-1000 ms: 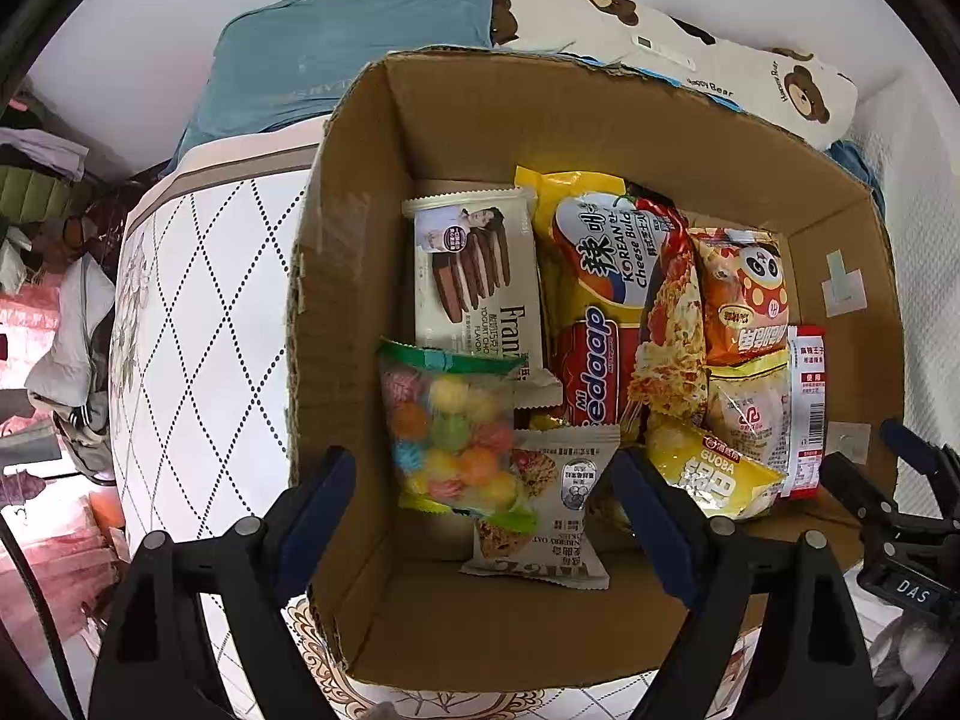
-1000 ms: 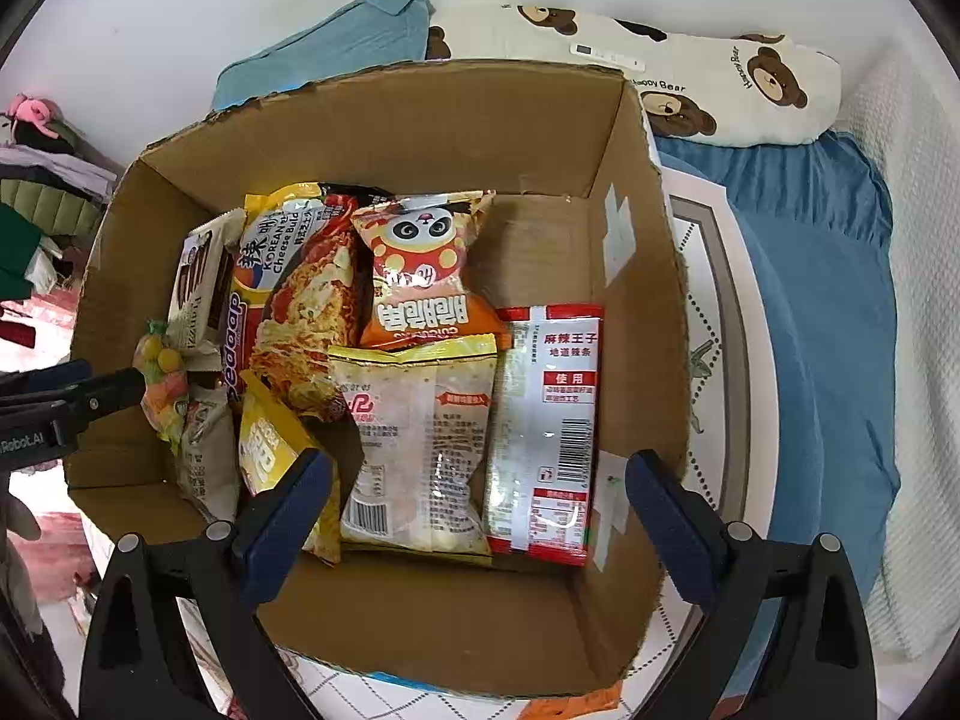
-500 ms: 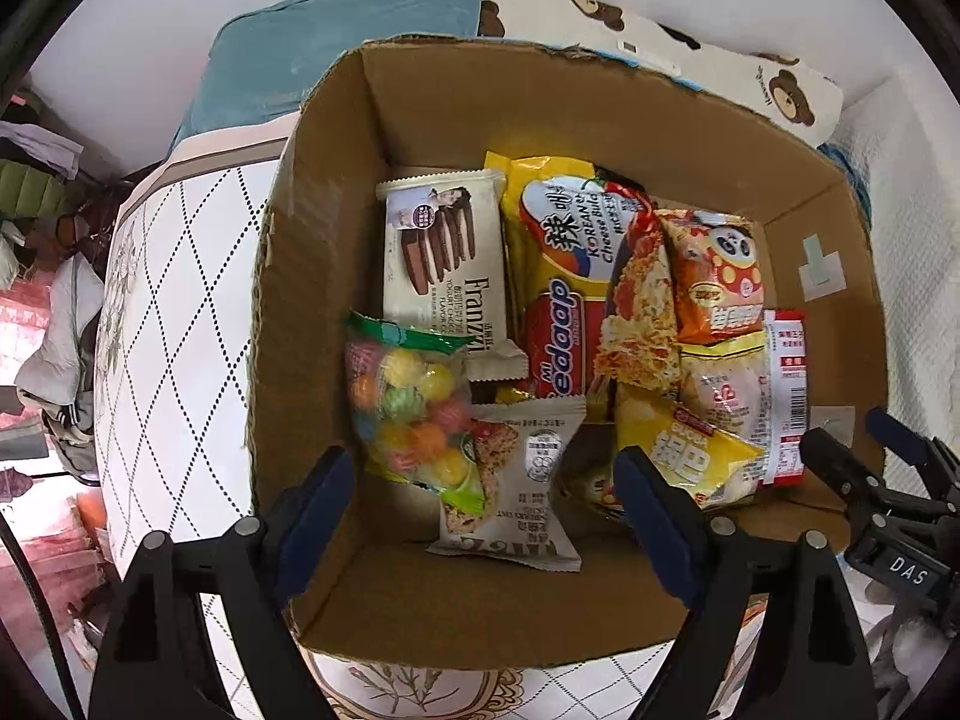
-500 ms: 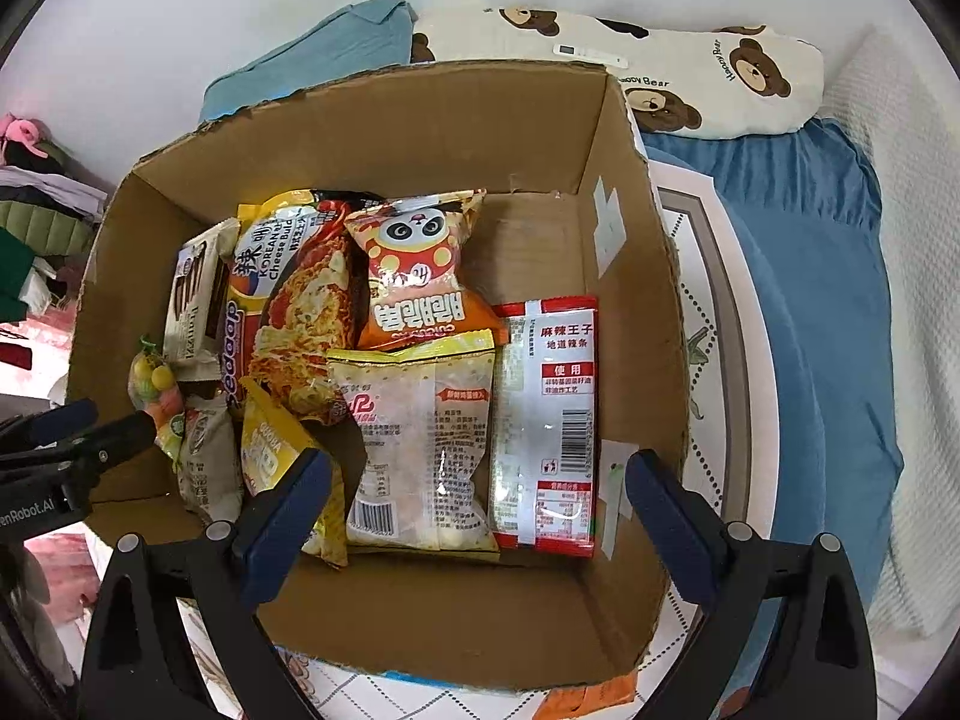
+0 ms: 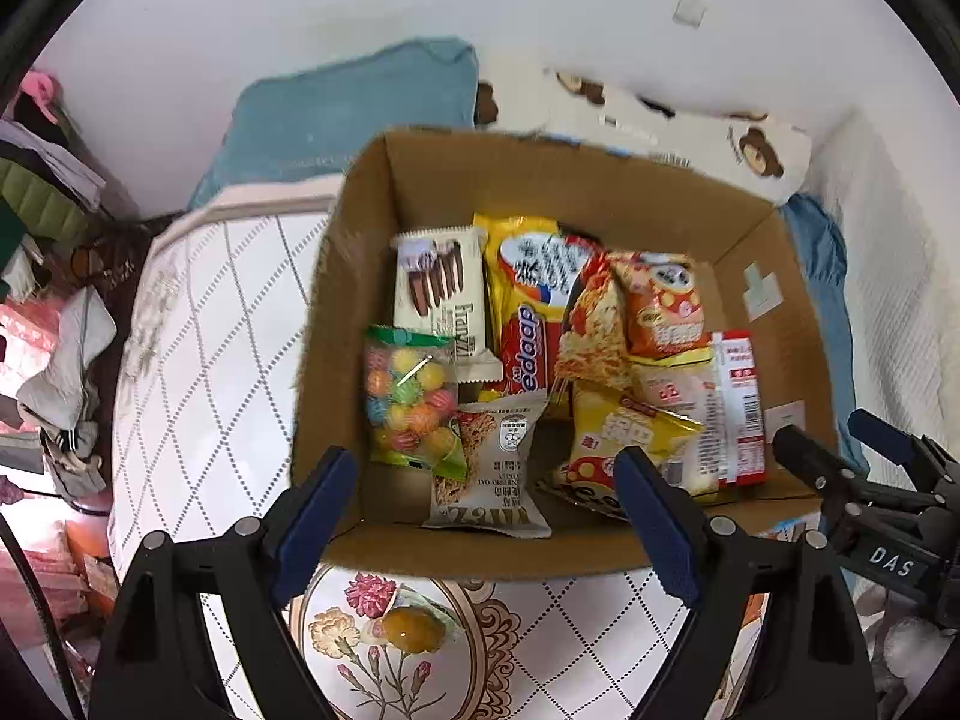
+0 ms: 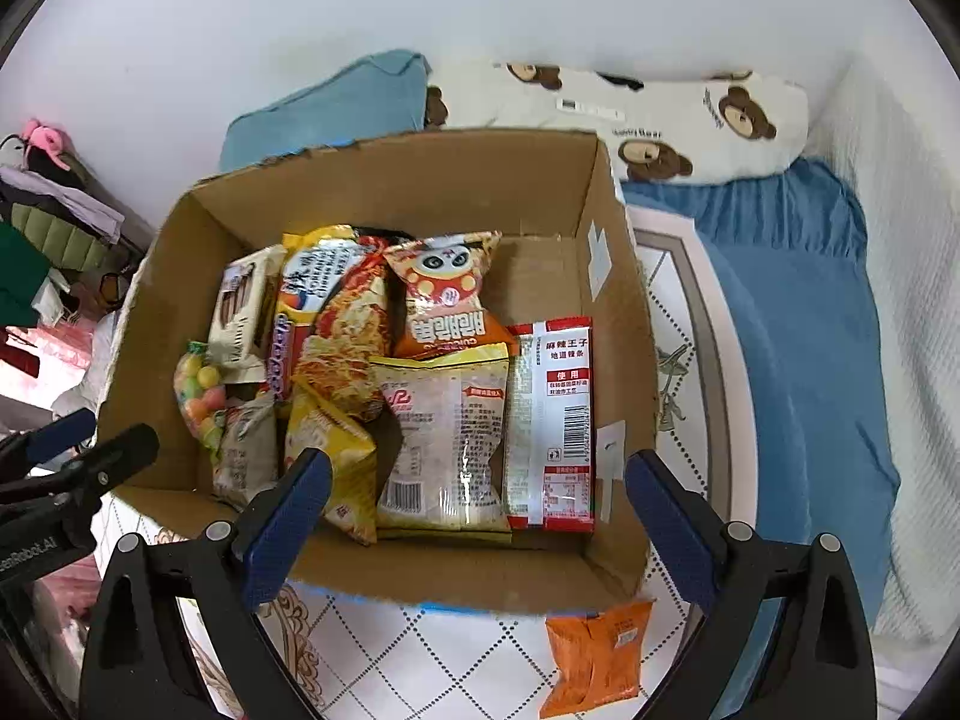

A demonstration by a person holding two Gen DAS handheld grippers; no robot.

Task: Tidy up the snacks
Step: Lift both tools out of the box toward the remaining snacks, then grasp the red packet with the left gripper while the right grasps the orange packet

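Right wrist: orange packet (image 6: pixel 594 654) outside box (image 6: pixel 456 576) (on quilt (image 6: pixel 420 660)), tongs (image 6: pixel 477 510) empty.

Both grippers — left gripper (image 5: pixel 486 516), right gripper (image 6: pixel 477 516) — have apparently risen, empty, above the box (image 5: pixel 372 300).

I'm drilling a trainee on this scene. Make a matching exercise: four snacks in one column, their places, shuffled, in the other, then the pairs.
Snacks
1. orange packet
2. colourful candy bag
3. red-and-white barcode packet
4. panda bag

Places
A. in the cardboard box, at its left wall
B. outside the box, on the quilt
C. in the box, toward its back wall
D. in the box, nearest its right wall

Pairs: 1-B, 2-A, 3-D, 4-C
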